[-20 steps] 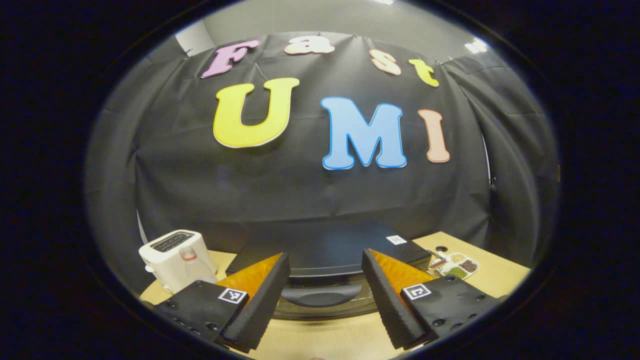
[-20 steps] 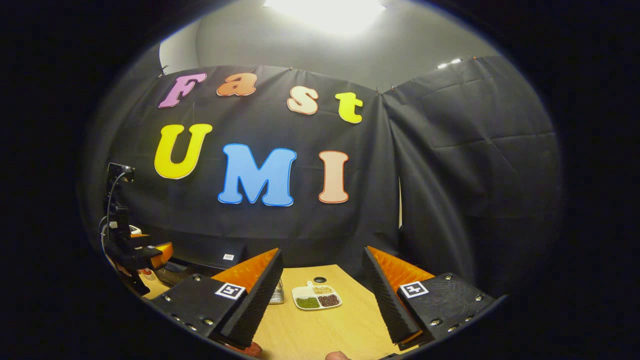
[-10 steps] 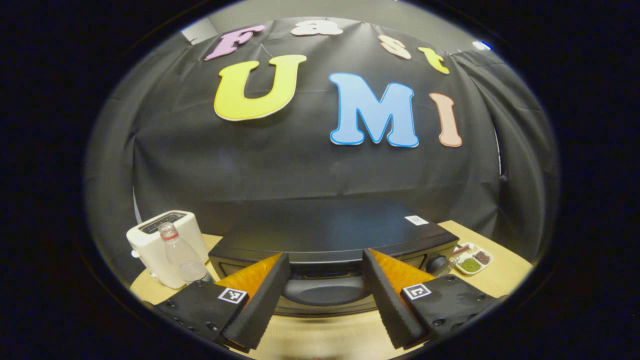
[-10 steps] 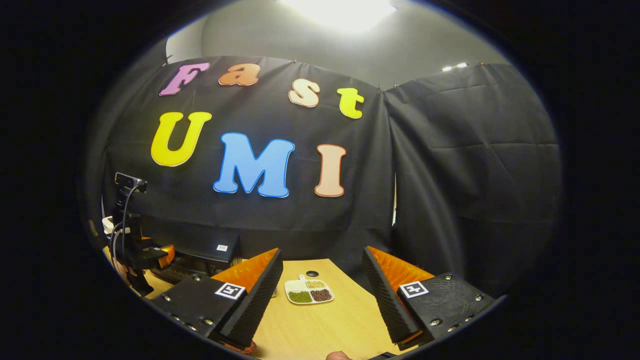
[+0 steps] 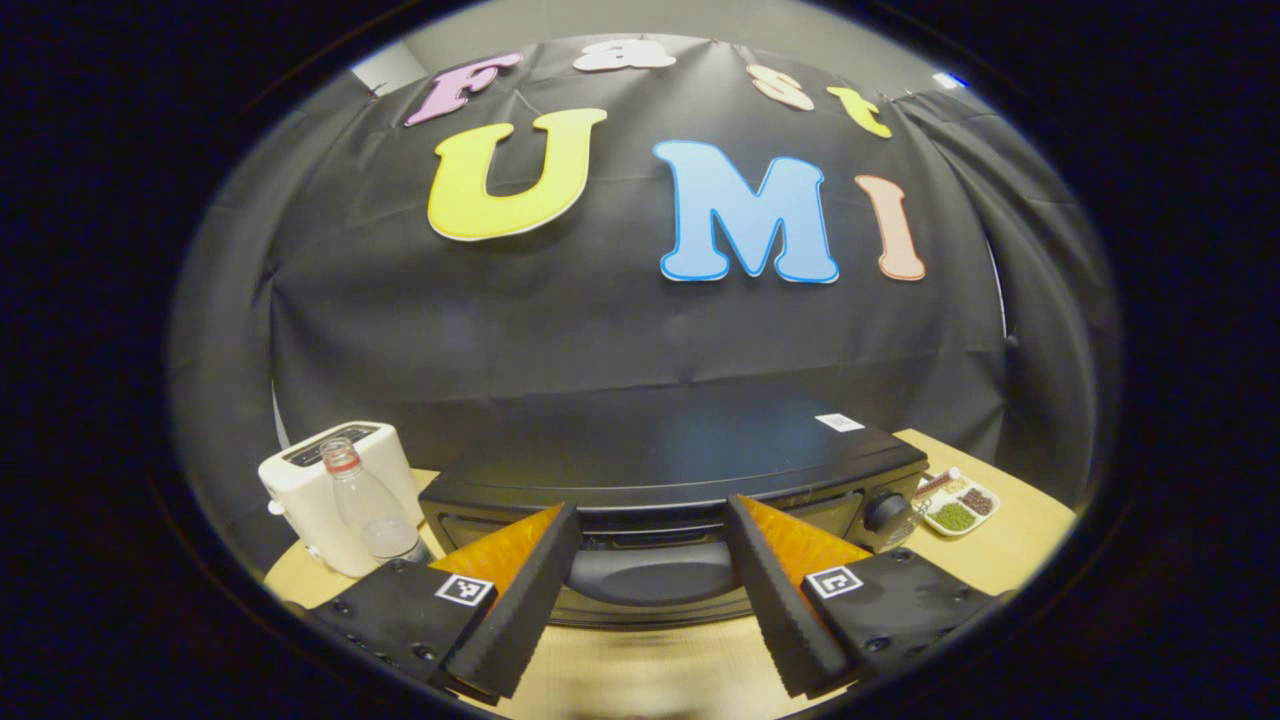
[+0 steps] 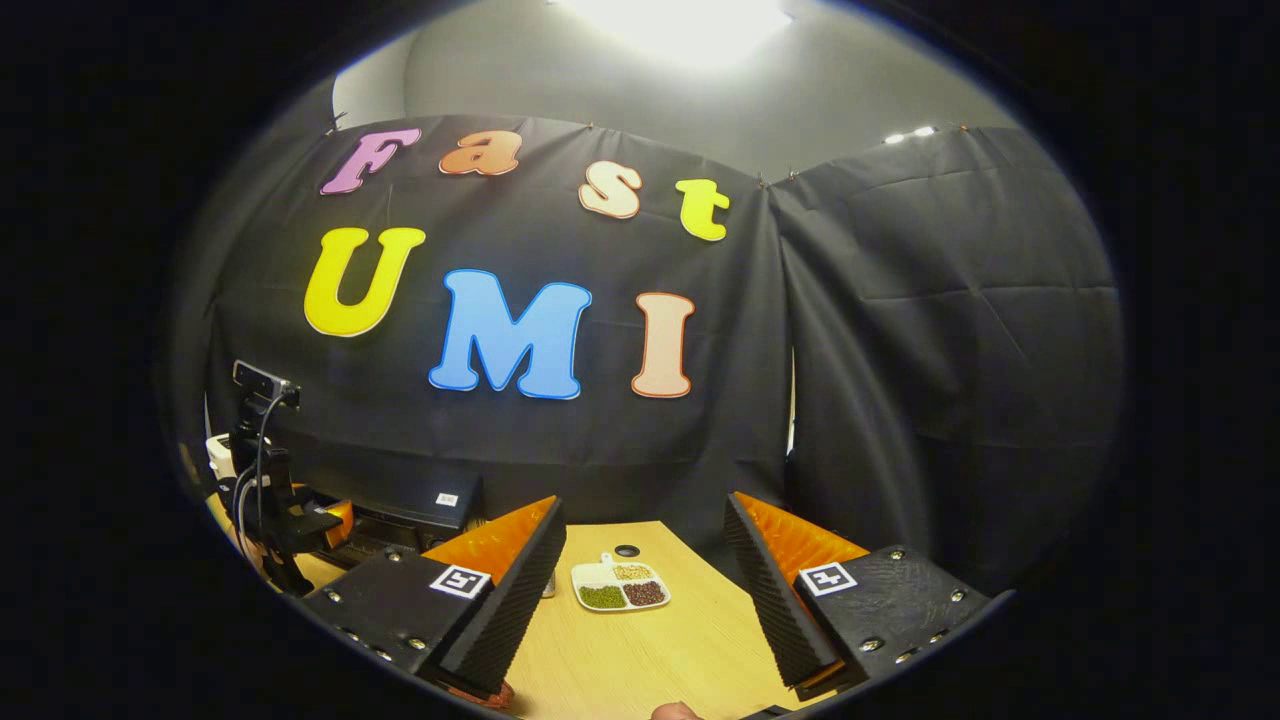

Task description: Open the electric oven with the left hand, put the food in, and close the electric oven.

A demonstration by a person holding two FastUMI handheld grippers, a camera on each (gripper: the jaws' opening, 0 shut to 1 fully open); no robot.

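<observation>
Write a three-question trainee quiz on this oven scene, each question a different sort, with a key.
1. True or false: the oven door is already open.
2. Multiple choice: what stands directly in front of the toaster? A) bottle B) tray C) knob
3. Fill in: the left gripper has its fingers spread either side of the door ____.

Key: 1 false, the door is shut. 2 A. 3 handle; the fingers are not closed on it. The right gripper is open too, above the table.
</observation>
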